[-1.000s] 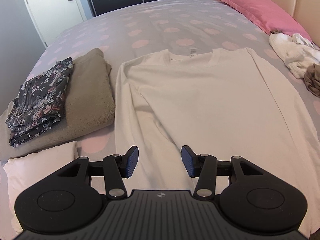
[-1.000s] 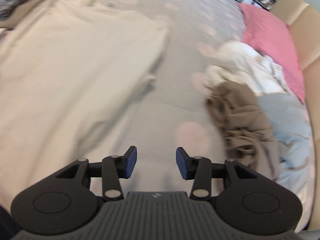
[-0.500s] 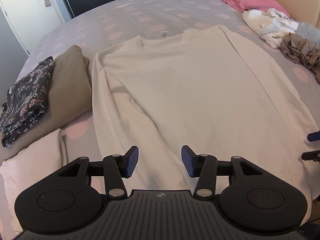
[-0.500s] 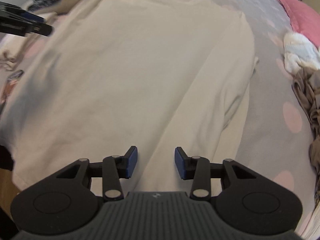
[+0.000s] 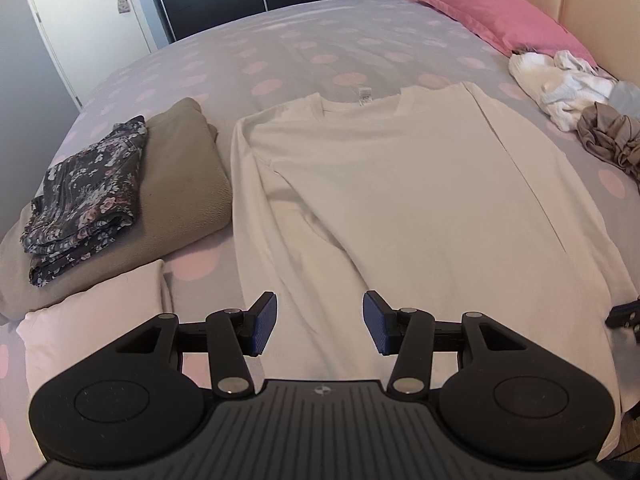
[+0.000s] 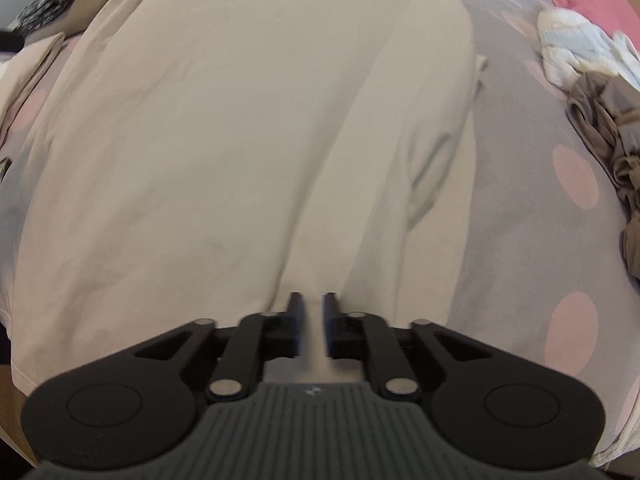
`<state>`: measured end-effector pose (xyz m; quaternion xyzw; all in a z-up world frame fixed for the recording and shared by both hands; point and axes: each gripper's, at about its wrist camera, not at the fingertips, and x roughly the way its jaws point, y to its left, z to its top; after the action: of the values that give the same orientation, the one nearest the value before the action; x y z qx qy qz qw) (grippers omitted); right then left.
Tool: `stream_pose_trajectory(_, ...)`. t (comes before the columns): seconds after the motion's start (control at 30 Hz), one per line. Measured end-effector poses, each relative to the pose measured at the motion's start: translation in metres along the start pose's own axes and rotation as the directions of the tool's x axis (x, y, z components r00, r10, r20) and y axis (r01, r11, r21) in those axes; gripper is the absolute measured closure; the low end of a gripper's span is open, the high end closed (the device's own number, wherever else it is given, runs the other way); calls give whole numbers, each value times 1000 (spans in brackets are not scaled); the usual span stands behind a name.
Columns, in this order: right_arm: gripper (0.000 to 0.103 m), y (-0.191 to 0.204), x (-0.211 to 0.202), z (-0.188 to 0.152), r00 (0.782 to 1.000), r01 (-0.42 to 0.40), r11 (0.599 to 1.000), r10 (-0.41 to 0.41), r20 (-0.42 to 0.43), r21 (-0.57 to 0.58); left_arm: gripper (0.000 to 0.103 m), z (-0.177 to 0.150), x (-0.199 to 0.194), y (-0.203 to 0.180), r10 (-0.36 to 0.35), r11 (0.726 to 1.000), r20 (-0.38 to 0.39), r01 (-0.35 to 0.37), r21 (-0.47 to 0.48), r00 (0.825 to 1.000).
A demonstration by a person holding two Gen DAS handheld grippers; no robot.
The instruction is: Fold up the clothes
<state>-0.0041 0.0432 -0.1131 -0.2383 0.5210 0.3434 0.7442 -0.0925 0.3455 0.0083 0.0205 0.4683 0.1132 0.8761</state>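
A cream long-sleeved shirt (image 5: 400, 184) lies flat on the dotted bed, collar at the far side, sleeves folded in along the body. My left gripper (image 5: 319, 326) is open and empty above the shirt's near left hem. In the right wrist view the shirt (image 6: 224, 128) fills the frame. My right gripper (image 6: 311, 324) has its jaws nearly closed with cream cloth between them at the near right hem by the right sleeve. The right gripper's tip shows at the right edge of the left wrist view (image 5: 626, 314).
A folded floral garment (image 5: 86, 196) lies on a folded tan one (image 5: 176, 184) at the left, with a pale pink folded piece (image 5: 92, 320) in front. Unfolded white (image 5: 560, 80) and brown clothes (image 5: 612, 140) lie at the right. A pink pillow (image 5: 492, 12) is at the back.
My right gripper swung from the clothes pile to the shirt's near right hem and its jaws closed on the cloth. My left gripper stayed open, its view shifting slightly.
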Motion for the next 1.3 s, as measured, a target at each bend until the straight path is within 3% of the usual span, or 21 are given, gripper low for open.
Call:
stream_pose_trajectory(0.17, 76, 30, 5, -4, 996, 85, 992, -83, 21, -97, 54, -1, 0, 0, 3, 1000, 0, -3, 4, 1000)
stream_pose_trajectory(0.27, 93, 34, 7, -4, 997, 75, 991, -73, 23, -108, 54, -2, 0, -2, 6, 1000, -3, -6, 12, 1000)
stream_pose_trajectory(0.4, 103, 16, 6, 1, 1000, 22, 999, -23, -2, -23, 54, -2, 0, -3, 9, 1000, -3, -9, 15, 1000)
stream_pose_trajectory(0.63, 103, 4, -1, 6, 1000, -18, 998, 19, -6, 55, 54, -1, 1, -5, 10, 1000, -3, -10, 22, 1000)
stream_pose_trajectory(0.93, 91, 32, 5, 12, 1000, 14, 1000, -13, 22, -20, 54, -1, 2, -7, 13, 1000, -5, -13, 29, 1000)
stream_pose_trajectory(1.17, 87, 57, 12, 12, 993, 111, 985, -107, 40, -129, 54, -1, 2, -7, 18, 999, -9, -18, 29, 1000)
stream_pose_trajectory(1.27, 92, 60, 15, 11, 991, 134, 978, -128, 46, -161, 54, -2, 1, -6, 20, 999, -8, -19, 29, 1000)
stream_pose_trajectory(1.3, 99, 60, 15, 12, 990, 136, 978, -131, 45, -160, 54, -3, 1, -6, 20, 999, -6, -19, 28, 1000)
